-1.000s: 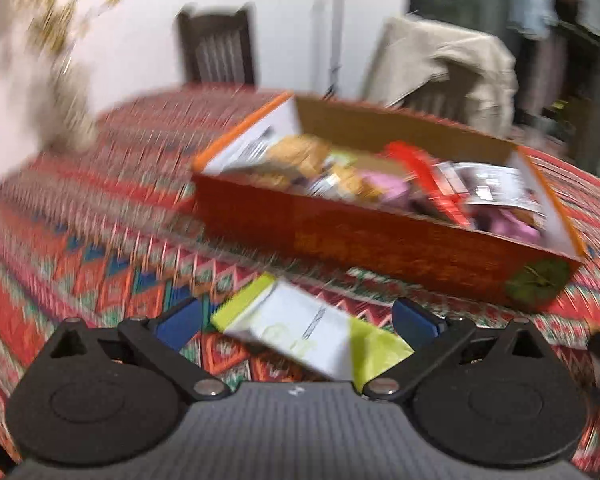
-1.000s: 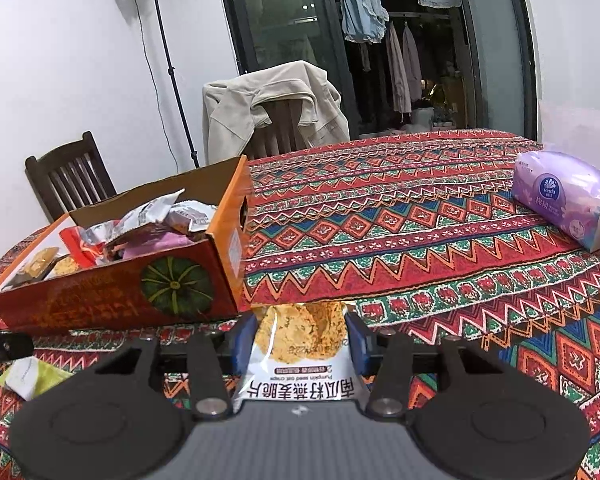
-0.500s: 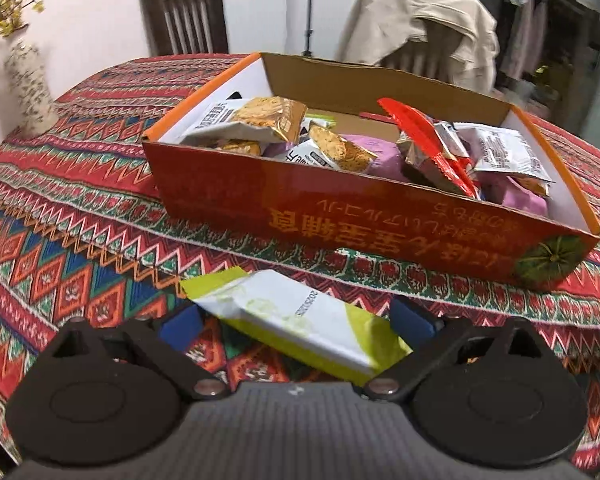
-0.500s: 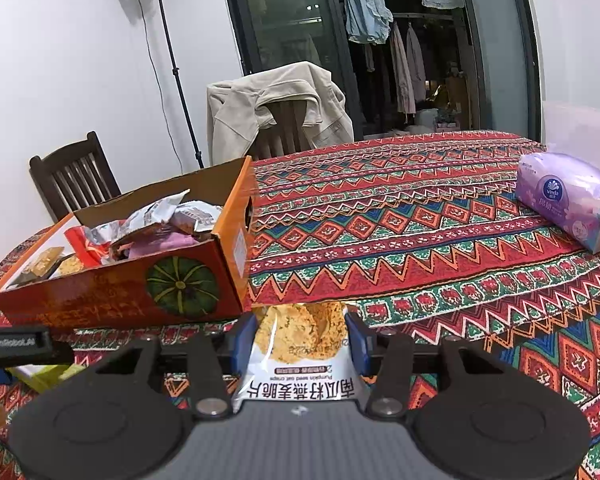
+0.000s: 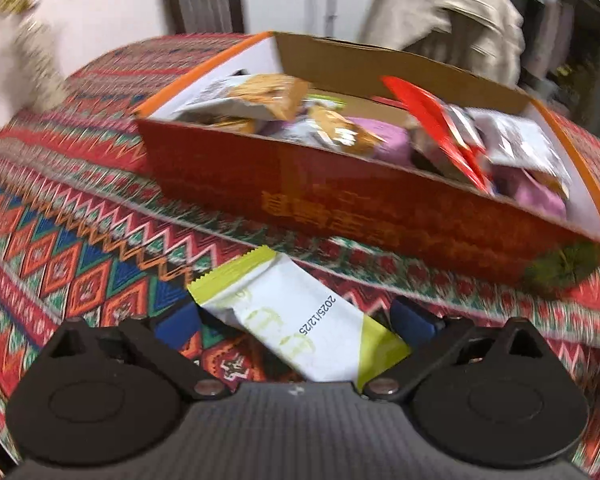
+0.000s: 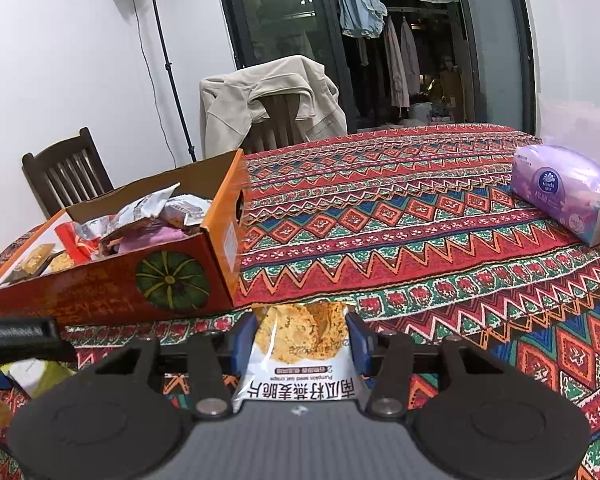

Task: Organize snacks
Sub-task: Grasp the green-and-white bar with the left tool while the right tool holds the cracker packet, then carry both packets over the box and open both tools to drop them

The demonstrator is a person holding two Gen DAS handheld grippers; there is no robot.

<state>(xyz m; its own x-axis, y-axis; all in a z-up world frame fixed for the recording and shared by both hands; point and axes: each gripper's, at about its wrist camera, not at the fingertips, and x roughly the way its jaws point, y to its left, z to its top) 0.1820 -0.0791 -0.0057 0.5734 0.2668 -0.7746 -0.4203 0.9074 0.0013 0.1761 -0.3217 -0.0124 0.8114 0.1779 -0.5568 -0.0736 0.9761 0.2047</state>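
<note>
Two packets (image 5: 300,320) (image 6: 304,344): white-lime wrapper, oat-crisp bag

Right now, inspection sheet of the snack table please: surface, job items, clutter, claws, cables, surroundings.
Surface: table under a red zigzag-patterned woven cloth.
Job's things: open orange cardboard box heaped with snack packets; white and lime-green wrapped bar lying on the cloth in front of it; white oat-crisp packet.
Clutter: lilac plastic tissue pack at the right edge; blurred vase with yellow flowers.
Claws: left claw open, straddling the bar; right claw shut on the oat-crisp packet.
Cables: one hangs along the lamp stand.
Surroundings: dark wooden chair, beige jacket over another chair, hanging clothes behind glass.
</note>
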